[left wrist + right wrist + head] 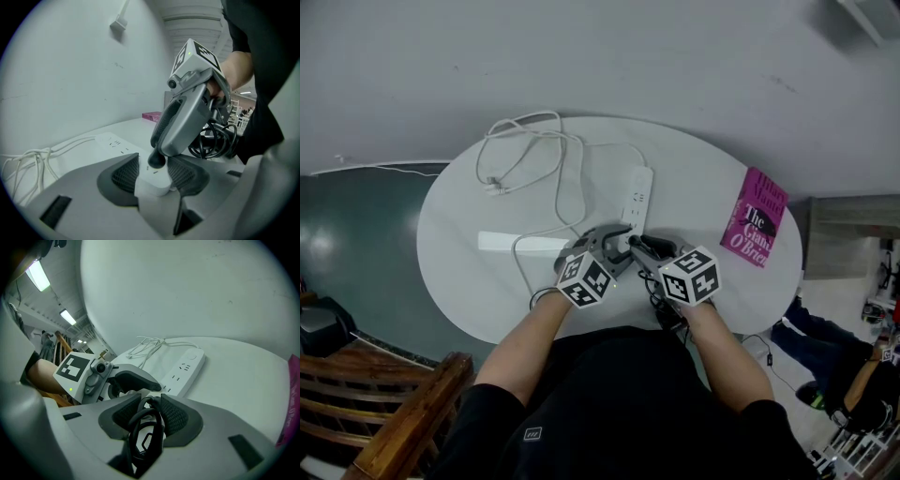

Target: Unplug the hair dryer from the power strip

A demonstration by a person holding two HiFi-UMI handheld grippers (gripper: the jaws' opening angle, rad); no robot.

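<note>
The hair dryer cord [143, 437] is pinched in the right gripper [150, 401] at the near end of the power strip [185, 366], which is clamped by the left gripper [153, 168], so the cord could be hurt if tugged sideways.

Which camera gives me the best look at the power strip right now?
Right gripper view: the power strip shows nearly whole, sockets clear. Head view has it small, near end covered. Left gripper view foreshortens it, near end in the left gripper.
</note>
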